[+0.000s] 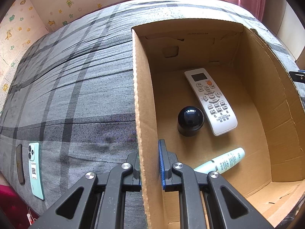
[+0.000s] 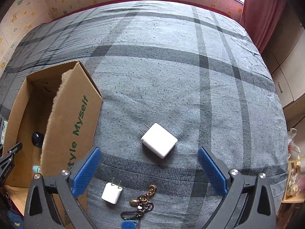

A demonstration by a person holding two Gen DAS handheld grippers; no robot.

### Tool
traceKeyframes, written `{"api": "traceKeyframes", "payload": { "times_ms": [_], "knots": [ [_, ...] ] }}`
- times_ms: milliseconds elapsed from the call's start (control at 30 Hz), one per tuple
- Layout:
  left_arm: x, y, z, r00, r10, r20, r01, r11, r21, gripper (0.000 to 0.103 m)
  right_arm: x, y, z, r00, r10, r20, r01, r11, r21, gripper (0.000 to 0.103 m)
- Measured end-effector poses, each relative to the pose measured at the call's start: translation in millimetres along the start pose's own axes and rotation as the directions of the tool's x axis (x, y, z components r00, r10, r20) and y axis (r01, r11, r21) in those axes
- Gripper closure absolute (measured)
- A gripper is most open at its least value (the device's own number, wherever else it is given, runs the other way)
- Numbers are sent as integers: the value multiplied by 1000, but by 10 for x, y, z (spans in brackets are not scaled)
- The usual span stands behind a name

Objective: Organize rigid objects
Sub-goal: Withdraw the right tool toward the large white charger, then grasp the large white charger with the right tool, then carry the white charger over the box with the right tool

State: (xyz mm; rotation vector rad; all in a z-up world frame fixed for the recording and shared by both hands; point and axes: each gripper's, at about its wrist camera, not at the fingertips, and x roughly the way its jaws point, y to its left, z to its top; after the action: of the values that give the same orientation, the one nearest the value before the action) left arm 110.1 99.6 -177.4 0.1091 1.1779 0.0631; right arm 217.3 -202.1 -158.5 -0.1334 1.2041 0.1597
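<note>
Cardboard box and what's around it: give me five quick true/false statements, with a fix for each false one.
1. The left gripper is shut on the cardboard box wall. True.
2. The white remote lies on the bedspread outside the box. False: it lies inside the box, beside the black dome-shaped object.
3. The right gripper is open, with nothing between its fingers. True.
4. The large white charger is already in the box. False: it lies on the grey plaid bedspread.
5. A green phone lies on the bedspread outside the box. True.
</note>
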Motion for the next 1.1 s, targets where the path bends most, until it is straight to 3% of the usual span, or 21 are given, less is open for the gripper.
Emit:
{"api": "traceKeyframes", "payload": {
  "times_ms": [600,833,900,1100],
  "knots": [
    [13,-18,5,1000,14,-5,-14,1000,13,89,942,-167,75,992,13,-124,-17,999,-32,1],
    [6,-18,9,1000,13,-6,-13,1000,12,89,994,-204,97,992,31,-125,-32,999,-10,15],
    [3,-21,6,1000,13,-6,-13,1000,12,89,991,-211,112,991,42,-129,-43,999,-8,35],
    [-3,-30,8,1000,14,-5,-14,1000,13,89,918,-194,102,992,22,-127,-24,1000,-11,36]
  ]
}}
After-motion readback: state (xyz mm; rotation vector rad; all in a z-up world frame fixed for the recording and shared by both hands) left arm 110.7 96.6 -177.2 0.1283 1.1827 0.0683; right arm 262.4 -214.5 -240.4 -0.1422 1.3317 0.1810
